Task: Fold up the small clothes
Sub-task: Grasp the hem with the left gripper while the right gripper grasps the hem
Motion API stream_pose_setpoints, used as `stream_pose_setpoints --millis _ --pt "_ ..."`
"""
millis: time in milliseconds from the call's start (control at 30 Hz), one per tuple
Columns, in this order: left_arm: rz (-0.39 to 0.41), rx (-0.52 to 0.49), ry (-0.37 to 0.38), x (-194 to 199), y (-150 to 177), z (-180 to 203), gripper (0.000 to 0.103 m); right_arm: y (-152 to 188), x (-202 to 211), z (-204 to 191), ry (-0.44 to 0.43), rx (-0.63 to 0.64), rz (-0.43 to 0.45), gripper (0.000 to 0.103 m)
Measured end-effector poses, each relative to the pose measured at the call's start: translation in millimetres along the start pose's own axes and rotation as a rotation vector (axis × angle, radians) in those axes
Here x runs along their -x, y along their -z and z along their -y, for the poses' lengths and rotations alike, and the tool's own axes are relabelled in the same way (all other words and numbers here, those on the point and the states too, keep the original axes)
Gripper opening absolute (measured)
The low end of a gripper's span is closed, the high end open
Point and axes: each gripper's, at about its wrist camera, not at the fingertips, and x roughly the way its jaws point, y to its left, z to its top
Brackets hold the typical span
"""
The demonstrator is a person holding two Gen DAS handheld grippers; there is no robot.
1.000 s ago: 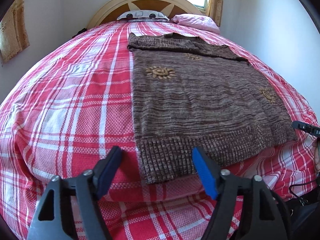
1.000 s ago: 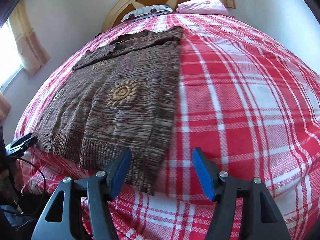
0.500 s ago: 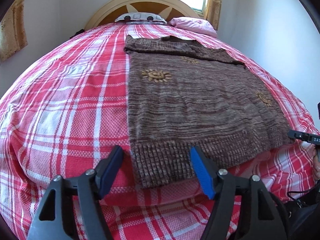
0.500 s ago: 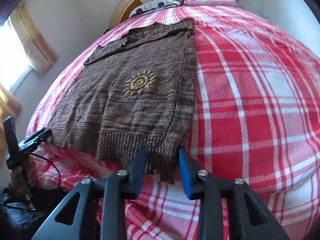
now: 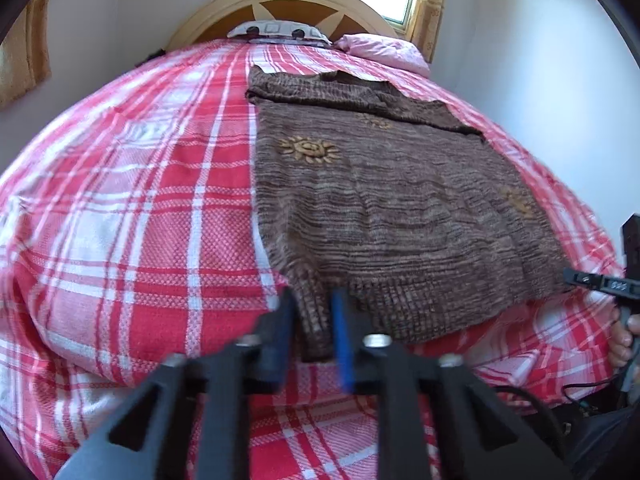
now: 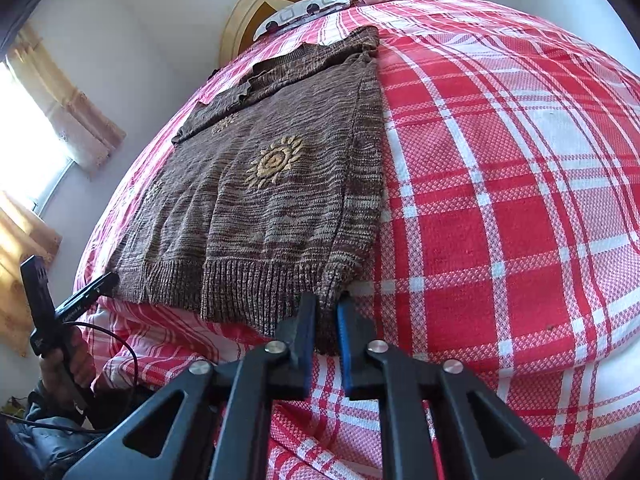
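Observation:
A brown knitted sweater (image 5: 380, 200) with tan sun motifs lies flat on the red and white plaid bed, its sleeves folded across the top. My left gripper (image 5: 314, 320) is shut on the sweater's near left hem corner. In the right wrist view the sweater (image 6: 272, 184) fills the left half of the bed, and my right gripper (image 6: 326, 320) is shut on its near right hem corner. Both corners are pinched up slightly at the bed's near edge.
The plaid bedspread (image 5: 140, 220) covers the whole bed. A pink pillow (image 5: 380, 50) and a patterned pillow (image 5: 276, 32) lie by the wooden headboard. The other gripper shows at the right edge of the left wrist view (image 5: 616, 280) and at the left edge of the right wrist view (image 6: 52, 312).
Both grippers have moved in to the hem and closed on its two near corners; the left was open half a second ago, the right nearly shut.

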Motion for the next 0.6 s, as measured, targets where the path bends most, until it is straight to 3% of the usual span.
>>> stream_pose_setpoints --millis 300,600 --pt "0.117 0.048 0.122 28 -11 -7 0.007 -10 25 9 -0.177 -0.091 0.108 0.005" --pt "0.164 0.079 0.150 35 -36 -17 0.007 -25 43 5 -0.280 -0.130 0.196 0.005"
